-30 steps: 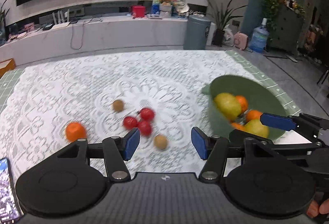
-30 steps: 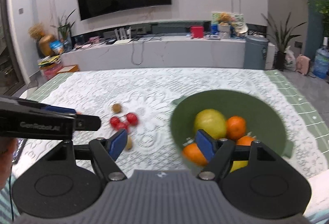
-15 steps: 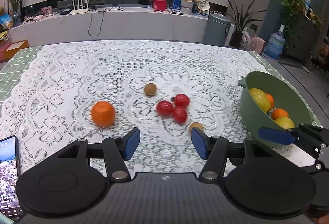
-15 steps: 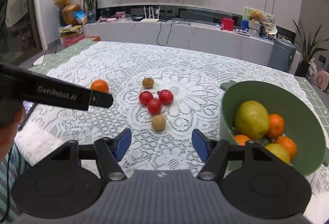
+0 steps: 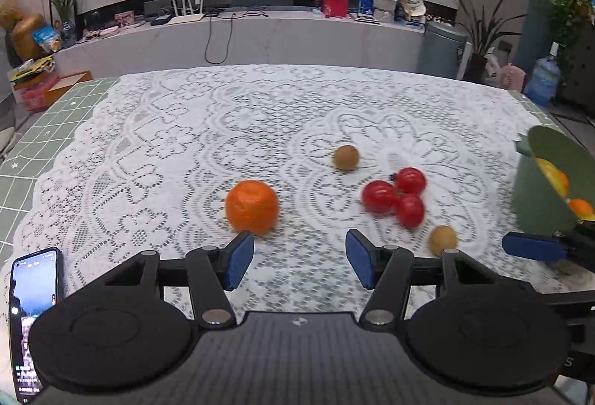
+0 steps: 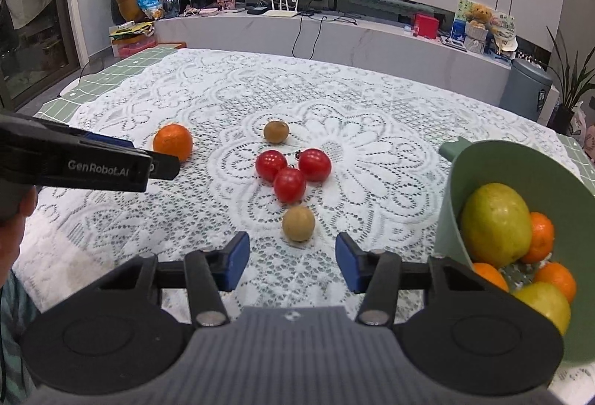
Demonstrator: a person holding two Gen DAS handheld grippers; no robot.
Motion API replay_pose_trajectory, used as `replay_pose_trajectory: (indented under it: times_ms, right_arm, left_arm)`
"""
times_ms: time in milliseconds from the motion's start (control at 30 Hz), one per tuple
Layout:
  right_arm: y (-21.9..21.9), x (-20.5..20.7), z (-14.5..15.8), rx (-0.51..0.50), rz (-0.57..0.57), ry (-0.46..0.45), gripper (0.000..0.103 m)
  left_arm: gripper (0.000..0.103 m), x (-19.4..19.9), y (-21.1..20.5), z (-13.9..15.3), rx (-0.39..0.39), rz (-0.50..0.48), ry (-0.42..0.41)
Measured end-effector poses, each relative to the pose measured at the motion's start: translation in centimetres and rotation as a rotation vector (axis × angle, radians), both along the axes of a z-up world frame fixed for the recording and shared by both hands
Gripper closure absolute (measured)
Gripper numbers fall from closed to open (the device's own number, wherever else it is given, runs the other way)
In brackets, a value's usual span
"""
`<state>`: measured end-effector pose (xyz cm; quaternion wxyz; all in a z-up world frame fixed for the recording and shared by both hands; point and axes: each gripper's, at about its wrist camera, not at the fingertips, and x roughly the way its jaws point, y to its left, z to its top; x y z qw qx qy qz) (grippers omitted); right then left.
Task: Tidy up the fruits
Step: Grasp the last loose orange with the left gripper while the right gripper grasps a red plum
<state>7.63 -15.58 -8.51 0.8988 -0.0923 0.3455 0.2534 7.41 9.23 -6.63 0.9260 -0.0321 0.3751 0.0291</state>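
An orange (image 5: 252, 206) lies on the lace tablecloth just ahead of my left gripper (image 5: 299, 263), which is open and empty. Three red tomatoes (image 5: 398, 196) cluster to its right, with a brown kiwi (image 5: 346, 157) behind them and another kiwi (image 5: 442, 240) nearer. In the right wrist view my right gripper (image 6: 292, 266) is open and empty, just short of the near kiwi (image 6: 298, 223). The tomatoes (image 6: 292, 170), far kiwi (image 6: 276, 131) and orange (image 6: 173, 142) lie beyond. A green bowl (image 6: 479, 167) at the right holds a mango, a pear and several oranges.
A phone (image 5: 31, 315) lies at the table's near left edge. The green bowl's rim (image 5: 535, 182) shows at the right of the left wrist view. The left gripper's side (image 6: 85, 163) crosses the right wrist view. A green grid mat (image 5: 44, 133) lies under the cloth.
Both grippers have swung left, away from the bowl. The orange now sits just ahead of the left gripper and the near kiwi just ahead of the right one. Both stayed open.
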Motion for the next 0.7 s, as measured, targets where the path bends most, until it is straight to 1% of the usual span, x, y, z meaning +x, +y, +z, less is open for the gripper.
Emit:
replay_pose_trajectory:
  times_ms: [200, 300, 367, 433, 667, 700]
  right_arm:
    - [1.2, 1.7, -0.6, -0.006, 0.004, 0.012, 0.055]
    - [1.8, 2.6, -0.8, -0.006, 0.004, 0.01, 0.055]
    - [2.2, 3.3, -0.8, -0.004, 0.004, 0.008, 0.056]
    - [2.5, 3.9, -0.9, -0.001, 0.002, 0.008, 0.06]
    - [3.4, 6.1, -1.3, 0.011, -0.008, 0.027, 0.061]
    - [3.5, 6.3, -1.4, 0.013, -0.006, 0.034, 0.063]
  left_arm:
    - [0.035, 1.4, 1.0, -1.0, 0.035, 0.019, 0.007]
    - [0.035, 2.1, 1.6, -1.6, 0.04, 0.03, 0.015]
    - [0.035, 2.5, 2.0, -1.8, 0.038, 0.036, 0.018]
    - [0.035, 3.0, 2.2, -2.0, 0.04, 0.036, 0.018]
    - [0.035, 4.3, 2.0, -2.7, 0.08, 0.021, 0.026]
    - [0.035, 4.4, 2.0, -2.8, 0.087, 0.021, 0.027]
